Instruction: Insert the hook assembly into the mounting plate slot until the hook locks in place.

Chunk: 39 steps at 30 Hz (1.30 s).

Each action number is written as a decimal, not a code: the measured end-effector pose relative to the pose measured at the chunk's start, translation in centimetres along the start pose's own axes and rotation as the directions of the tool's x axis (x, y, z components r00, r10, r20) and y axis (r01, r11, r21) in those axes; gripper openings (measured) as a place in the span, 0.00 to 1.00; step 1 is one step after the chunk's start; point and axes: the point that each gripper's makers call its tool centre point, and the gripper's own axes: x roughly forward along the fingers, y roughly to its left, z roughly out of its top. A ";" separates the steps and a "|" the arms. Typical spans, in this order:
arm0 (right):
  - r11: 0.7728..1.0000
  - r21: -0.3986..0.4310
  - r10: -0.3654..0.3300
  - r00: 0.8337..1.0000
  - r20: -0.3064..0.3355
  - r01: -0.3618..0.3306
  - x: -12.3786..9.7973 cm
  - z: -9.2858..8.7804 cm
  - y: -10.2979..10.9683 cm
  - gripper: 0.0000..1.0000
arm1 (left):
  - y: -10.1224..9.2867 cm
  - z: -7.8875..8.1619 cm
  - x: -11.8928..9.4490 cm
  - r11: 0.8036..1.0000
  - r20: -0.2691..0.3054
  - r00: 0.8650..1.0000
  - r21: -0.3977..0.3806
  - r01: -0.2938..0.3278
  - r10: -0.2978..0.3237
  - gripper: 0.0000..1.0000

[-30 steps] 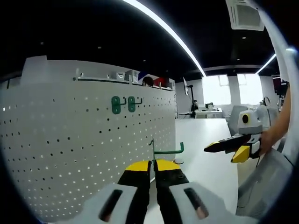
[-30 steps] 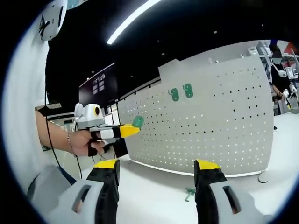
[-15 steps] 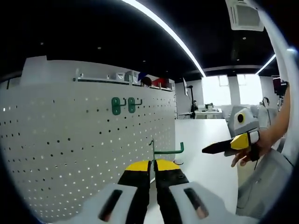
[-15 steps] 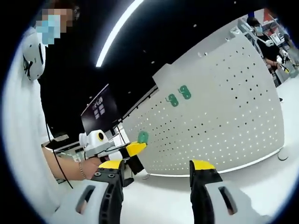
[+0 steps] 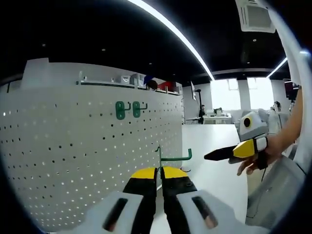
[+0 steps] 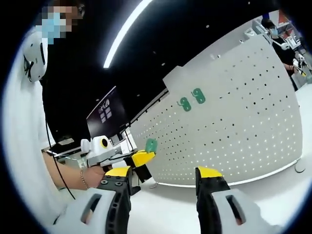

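Beside pegboard (image 5: 87, 146), L tool (image 5: 160, 176) grips hook (image 5: 173, 157) (R tool (image 6: 161, 178) open).

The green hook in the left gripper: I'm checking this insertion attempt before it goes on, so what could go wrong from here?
1. The left gripper pinches the green hook only at its back plate, by the yellow tips, so it may twist as it meets the pegboard.
2. The holes are small and close together; the hook could land in the wrong one, away from the two mounted hooks.
3. The right gripper is open and idle, close by, and could bump the left.
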 end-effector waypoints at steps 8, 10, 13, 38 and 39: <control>1.000 0.002 0.025 1.000 0.003 -0.025 1.4 0.0 0.9 0.51 | -0.1 0.0 -0.1 1.000 0.001 1.000 -0.001 -0.001 0.001 0.03; 1.000 0.000 0.026 1.000 0.005 -0.026 1.6 0.1 0.9 0.51 | -0.2 0.0 -0.1 1.000 0.002 1.000 -0.001 -0.001 0.001 0.03; 0.999 -0.001 0.036 0.999 0.009 -0.036 2.2 0.3 1.1 0.51 | -0.3 0.1 -0.1 1.000 0.004 1.000 -0.001 -0.002 0.002 0.03; 0.997 0.002 0.080 0.997 0.015 -0.080 4.7 0.5 2.2 0.51 | -0.6 0.3 -0.7 1.000 0.007 1.000 -0.008 -0.015 0.015 0.03; 0.996 0.002 0.084 0.996 0.016 -0.084 4.8 0.5 2.3 0.51 | -0.6 0.2 -0.8 1.000 0.007 1.000 -0.008 -0.018 0.018 0.03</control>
